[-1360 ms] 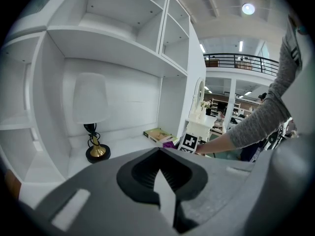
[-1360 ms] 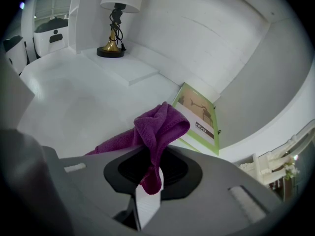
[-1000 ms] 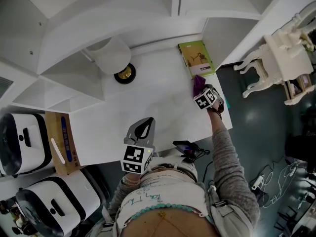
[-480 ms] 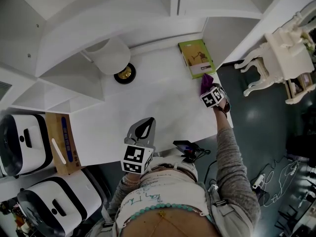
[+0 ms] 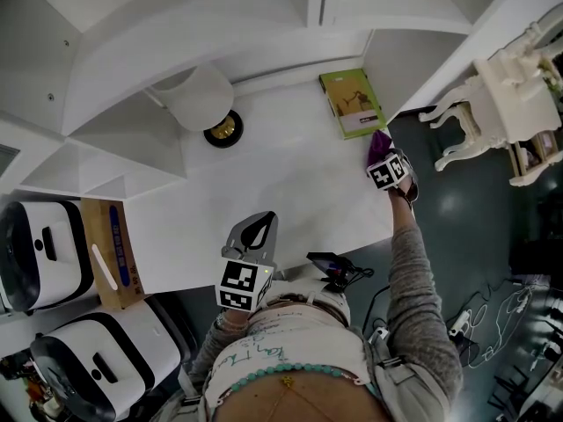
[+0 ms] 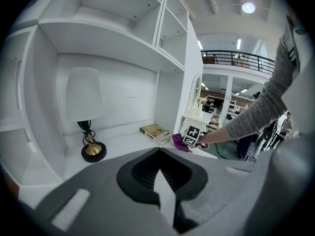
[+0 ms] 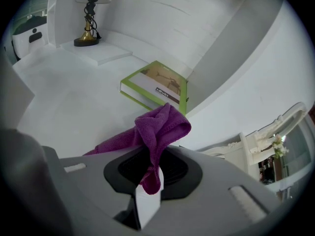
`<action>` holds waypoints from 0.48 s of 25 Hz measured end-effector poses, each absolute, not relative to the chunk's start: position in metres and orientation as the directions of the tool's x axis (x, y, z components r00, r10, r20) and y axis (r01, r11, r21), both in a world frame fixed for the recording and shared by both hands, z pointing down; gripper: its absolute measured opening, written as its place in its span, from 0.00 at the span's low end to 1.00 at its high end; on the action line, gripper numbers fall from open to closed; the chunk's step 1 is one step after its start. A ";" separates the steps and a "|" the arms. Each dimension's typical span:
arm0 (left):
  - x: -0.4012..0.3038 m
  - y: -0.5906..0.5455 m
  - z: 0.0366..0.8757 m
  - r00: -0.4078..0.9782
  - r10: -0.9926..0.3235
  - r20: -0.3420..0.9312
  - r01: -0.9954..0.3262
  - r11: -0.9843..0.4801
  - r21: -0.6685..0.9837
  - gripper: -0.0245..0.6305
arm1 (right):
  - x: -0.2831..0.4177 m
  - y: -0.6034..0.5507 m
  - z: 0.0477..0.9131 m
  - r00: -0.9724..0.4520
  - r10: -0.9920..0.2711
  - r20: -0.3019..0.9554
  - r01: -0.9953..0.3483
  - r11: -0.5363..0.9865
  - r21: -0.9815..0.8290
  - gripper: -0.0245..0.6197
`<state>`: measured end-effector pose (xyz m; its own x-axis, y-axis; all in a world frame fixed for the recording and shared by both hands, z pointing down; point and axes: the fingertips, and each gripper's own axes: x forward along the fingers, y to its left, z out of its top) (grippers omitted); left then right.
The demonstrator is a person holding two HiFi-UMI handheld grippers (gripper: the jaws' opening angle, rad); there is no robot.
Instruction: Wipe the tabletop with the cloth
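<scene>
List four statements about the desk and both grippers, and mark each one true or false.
1. The right gripper is shut on the purple microfibre cloth. True.
2. The green rectangular book lies on the white tabletop close to the cloth. True.
3. The left gripper holds a second cloth. False: it is shut on nothing.
4. The white-shaded lamp with a gold base stands against the book. False: it stands well apart, across the tabletop.

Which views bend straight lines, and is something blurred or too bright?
Head view: evenly lit, sharp, only mild bending. Left gripper view: strong fisheye, dark corners, ceiling light glares. Right gripper view: same fisheye; cloth sharp, corners dark.
</scene>
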<state>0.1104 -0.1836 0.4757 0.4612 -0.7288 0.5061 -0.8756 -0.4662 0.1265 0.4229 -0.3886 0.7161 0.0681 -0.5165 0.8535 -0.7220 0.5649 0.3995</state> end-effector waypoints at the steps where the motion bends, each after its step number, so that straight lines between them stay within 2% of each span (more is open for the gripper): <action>1: 0.110 -0.183 0.476 0.461 -0.728 0.507 -0.876 -0.466 0.127 0.04 | 0.425 -0.389 0.716 0.073 -0.514 0.855 -0.723 0.563 0.401 0.17; 12: 0.108 -0.174 0.480 0.464 -0.722 0.514 -0.873 -0.469 0.131 0.04 | 0.473 -0.379 0.713 0.177 -0.489 0.854 -0.718 0.530 0.452 0.17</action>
